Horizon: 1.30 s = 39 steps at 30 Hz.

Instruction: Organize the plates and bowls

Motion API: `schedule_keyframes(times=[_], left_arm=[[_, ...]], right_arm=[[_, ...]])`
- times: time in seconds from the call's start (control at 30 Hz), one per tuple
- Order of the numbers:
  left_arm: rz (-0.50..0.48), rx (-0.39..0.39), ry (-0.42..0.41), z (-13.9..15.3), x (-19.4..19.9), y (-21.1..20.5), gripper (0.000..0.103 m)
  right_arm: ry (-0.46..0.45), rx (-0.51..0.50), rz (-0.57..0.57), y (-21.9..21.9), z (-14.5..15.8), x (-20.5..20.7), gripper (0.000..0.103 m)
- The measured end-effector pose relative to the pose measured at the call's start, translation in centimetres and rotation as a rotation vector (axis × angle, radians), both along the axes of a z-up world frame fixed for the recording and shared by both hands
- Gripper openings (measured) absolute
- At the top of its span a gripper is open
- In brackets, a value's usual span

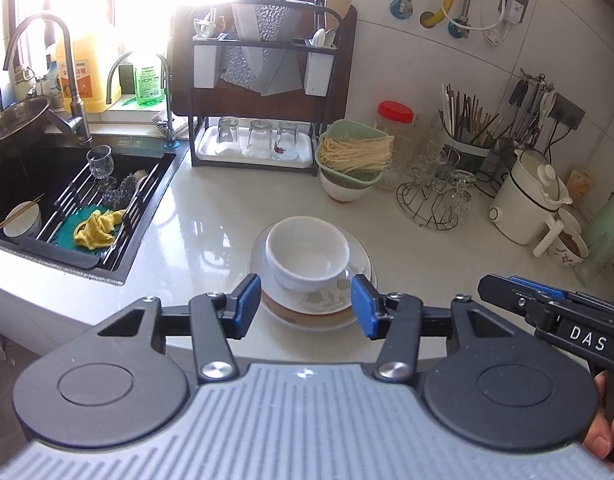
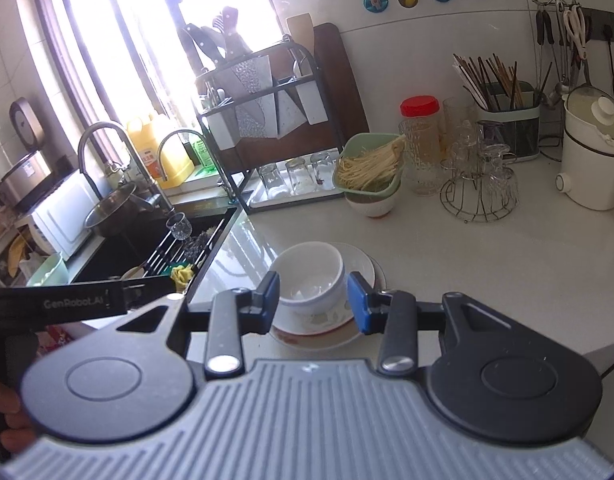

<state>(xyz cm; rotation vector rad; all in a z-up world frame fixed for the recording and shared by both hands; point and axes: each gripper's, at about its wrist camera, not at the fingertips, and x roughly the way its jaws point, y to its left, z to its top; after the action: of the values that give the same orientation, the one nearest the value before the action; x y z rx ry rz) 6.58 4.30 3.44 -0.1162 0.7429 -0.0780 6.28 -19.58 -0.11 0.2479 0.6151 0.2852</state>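
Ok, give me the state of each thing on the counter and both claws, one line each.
White bowl: upright, empty, on the plates.
Plates: stacked on the counter.
Green basket: holds dry noodles, sits on a bowl.
Left claw: open, empty.
Right claw: open, empty.

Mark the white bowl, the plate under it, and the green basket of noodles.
white bowl (image 1: pixel 307 250): left wrist view, inner wall.
plate (image 1: pixel 327 300): left wrist view, patterned rim nearest the camera.
green basket of noodles (image 2: pixel 353 146): right wrist view, left rim.
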Motion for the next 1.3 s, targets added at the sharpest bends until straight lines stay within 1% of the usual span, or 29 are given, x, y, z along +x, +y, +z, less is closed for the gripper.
schedule_keyframes(times=[0.23,0.43,0.8,0.87,0.9,0.93,0.97,1.0,1.07,1.13,1.23,1.3], left_arm=[[0.020,0.004,-0.001,-0.5,-3.6,-0.6,0.057],[0.020,0.009,-0.001,-0.8,-5.9,-1.4,0.058],[0.033,0.015,0.004,-1.5,-7.8,-2.1,0.062],[0.035,0.012,0.003,-1.5,-7.9,-2.1,0.065],[0.033,0.007,0.002,-1.5,-7.9,-2.1,0.067],[0.032,0.005,-0.001,-1.4,-7.9,-2.1,0.073],[0.035,0.005,-0.007,-1.4,-8.0,-2.1,0.079],[0.041,0.010,-0.016,-1.3,-8.1,-2.1,0.082],[0.048,0.025,-0.026,-1.2,-8.1,-2.1,0.090],[0.053,0.022,-0.025,-1.2,-8.0,-1.9,0.094],[0.052,0.022,-0.019,-1.3,-7.8,-1.8,0.095],[0.048,0.027,-0.022,-1.3,-7.7,-1.9,0.098]], right_arm=[[-0.016,-0.015,0.003,-0.7,-0.3,-3.2,0.041],[-0.028,-0.031,0.008,-1.1,-1.0,-5.5,0.041],[-0.031,-0.038,0.006,-1.7,-1.9,-7.4,0.041],[-0.035,-0.039,-0.001,-1.9,-1.9,-7.6,0.042],[-0.037,-0.039,-0.005,-2.0,-1.9,-7.6,0.052],[-0.041,-0.037,-0.009,-2.2,-1.9,-7.7,0.059],[-0.048,-0.038,-0.015,-2.3,-1.9,-7.7,0.074],[-0.053,-0.041,-0.020,-2.4,-1.9,-7.7,0.086],[-0.056,-0.049,-0.028,-2.7,-2.0,-7.6,0.088],[-0.053,-0.056,-0.043,-2.9,-2.1,-7.3,0.088],[-0.061,-0.057,-0.056,-3.1,-2.2,-7.1,0.089],[-0.064,-0.082,-0.080,-3.0,-2.2,-7.0,0.090]])
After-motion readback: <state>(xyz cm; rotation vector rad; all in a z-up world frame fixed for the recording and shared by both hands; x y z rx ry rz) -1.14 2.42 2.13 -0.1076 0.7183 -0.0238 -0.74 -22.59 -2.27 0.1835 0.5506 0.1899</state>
